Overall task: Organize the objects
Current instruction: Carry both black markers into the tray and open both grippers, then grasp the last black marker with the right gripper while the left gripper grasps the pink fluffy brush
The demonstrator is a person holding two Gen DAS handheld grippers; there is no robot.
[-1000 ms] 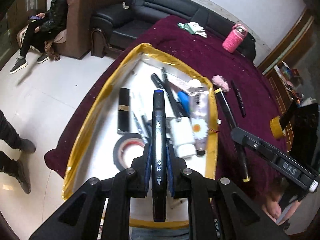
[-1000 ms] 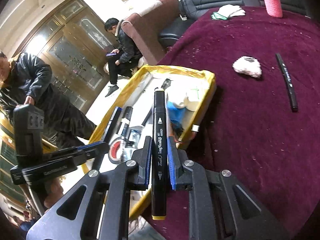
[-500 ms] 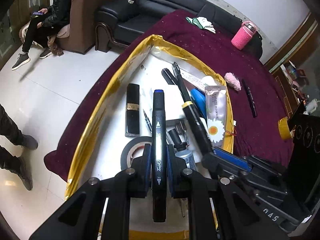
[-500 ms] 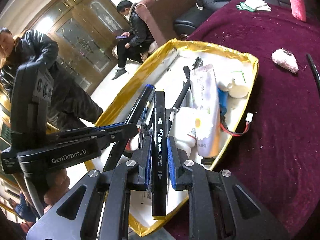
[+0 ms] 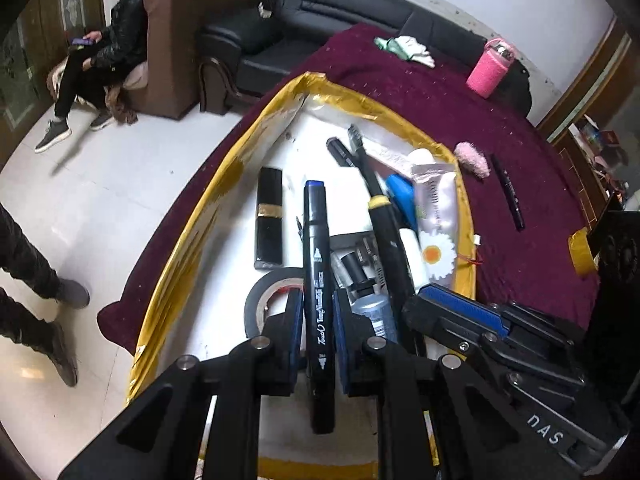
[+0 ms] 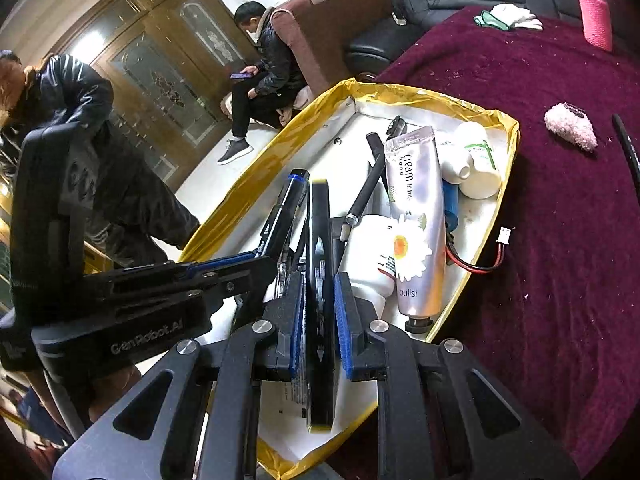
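My left gripper (image 5: 316, 316) is shut on a black marker with a blue tip (image 5: 316, 264) and holds it over the yellow-rimmed white tray (image 5: 224, 184). My right gripper (image 6: 320, 304) stands over the same tray (image 6: 400, 94); its blue pads have a small gap on each side of a black marker with a yellow tip (image 6: 320, 240), which lies between them. The right gripper also shows in the left wrist view (image 5: 452, 308), with its marker (image 5: 384, 232) pointing into the tray.
The tray holds a hand cream tube (image 6: 412, 208), white bottles (image 6: 476, 160), a black lipstick case (image 5: 269, 216), a tape roll (image 5: 264, 292) and pens. On the maroon cloth lie a pink puff (image 6: 570, 128), a black pen (image 5: 508, 192), yellow tape (image 5: 580, 248), and a pink bottle (image 5: 490, 68).
My right gripper has moved further over the tray and its jaws have parted slightly from the yellow-tipped marker. My left gripper has lowered toward the tray, still holding its marker.
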